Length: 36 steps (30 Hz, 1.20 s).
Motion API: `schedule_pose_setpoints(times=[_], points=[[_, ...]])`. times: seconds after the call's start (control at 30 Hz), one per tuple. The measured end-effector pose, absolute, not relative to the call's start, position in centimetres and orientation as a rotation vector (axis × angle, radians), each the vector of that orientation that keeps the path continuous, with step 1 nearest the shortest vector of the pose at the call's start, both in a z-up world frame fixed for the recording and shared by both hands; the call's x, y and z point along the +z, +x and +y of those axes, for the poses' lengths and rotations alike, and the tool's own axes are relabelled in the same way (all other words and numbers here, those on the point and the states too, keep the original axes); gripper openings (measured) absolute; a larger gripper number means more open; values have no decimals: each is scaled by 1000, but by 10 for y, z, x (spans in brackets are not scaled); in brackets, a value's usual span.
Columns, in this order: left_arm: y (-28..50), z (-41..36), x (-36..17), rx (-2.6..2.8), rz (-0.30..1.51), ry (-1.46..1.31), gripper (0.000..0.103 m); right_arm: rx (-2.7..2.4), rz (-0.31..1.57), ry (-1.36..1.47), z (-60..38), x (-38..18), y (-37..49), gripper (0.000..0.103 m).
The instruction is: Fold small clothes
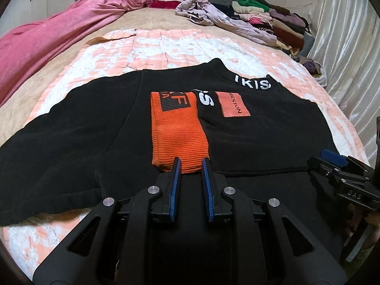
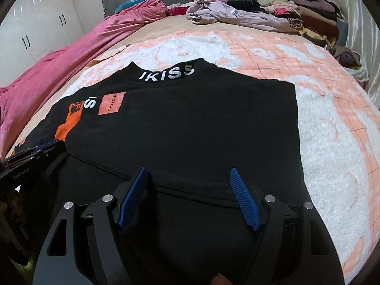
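Here the left wrist view shows a thing the right one nearly hides: the orange ribbed cuff (image 1: 178, 130) of the black sweater (image 1: 95, 128), folded across the chest and lying full-length straight ahead of the left tool (image 1: 190, 163), while from the right wrist view only a sliver of that orange cuff (image 2: 68, 125) shows at the far left. The right wrist view in turn gives the whole collar lettering (image 2: 167, 73) and the sweater's straight folded right edge against the peach and white blanket (image 2: 332, 123). The sweater is black, spread flat on the blanket on the bed, with white letters on the collar and a peach patch (image 1: 234, 105) on the chest. The left tool sits at the near end of the cuff, its blue pads a narrow gap apart with the cuff's edge just between their tips; whether they pinch it I cannot tell. The right tool (image 2: 188, 173) stands wide apart over the sweater's near hem (image 2: 190, 187), gripping nothing. A pink cover (image 1: 59, 38) and a pile of clothes (image 1: 268, 16) lie farther up the bed.
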State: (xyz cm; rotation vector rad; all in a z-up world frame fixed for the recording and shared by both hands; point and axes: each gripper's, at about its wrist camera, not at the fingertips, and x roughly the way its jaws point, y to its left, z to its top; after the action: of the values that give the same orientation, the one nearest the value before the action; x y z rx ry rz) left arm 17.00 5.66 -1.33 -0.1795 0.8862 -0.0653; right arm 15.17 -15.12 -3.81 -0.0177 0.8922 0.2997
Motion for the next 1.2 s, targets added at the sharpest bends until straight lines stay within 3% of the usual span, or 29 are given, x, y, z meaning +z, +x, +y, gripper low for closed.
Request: schedule_pose_setpoints(times=[0.17,0.23,0.27,0.37,0.43,0.5,0.63,0.7,1.2], points=[[163,64,-2,-33,841,-190,13,316,882,0,-154,-30,146,71],[159,69,3,-20,824,-196,18,321,878,8,-154,-27,143,71],[156,71,5,-16,817,-199,24,324,878,10,-153,-26,142,71],[148,80,11,17,788,-190,47,324,868,11,-151,-22,139,90],[143,85,15,40,773,-185,53,326,851,4,-148,-17,136,90],[138,92,17,52,763,-185,67,325,847,-2,-146,-15,135,92],[126,104,23,79,737,-191,78,331,838,-6,-142,-11,131,95],[121,109,25,95,727,-190,89,334,836,-12,-139,-11,129,95],[76,181,33,271,649,-308,93,415,798,-57,-99,7,117,96]])
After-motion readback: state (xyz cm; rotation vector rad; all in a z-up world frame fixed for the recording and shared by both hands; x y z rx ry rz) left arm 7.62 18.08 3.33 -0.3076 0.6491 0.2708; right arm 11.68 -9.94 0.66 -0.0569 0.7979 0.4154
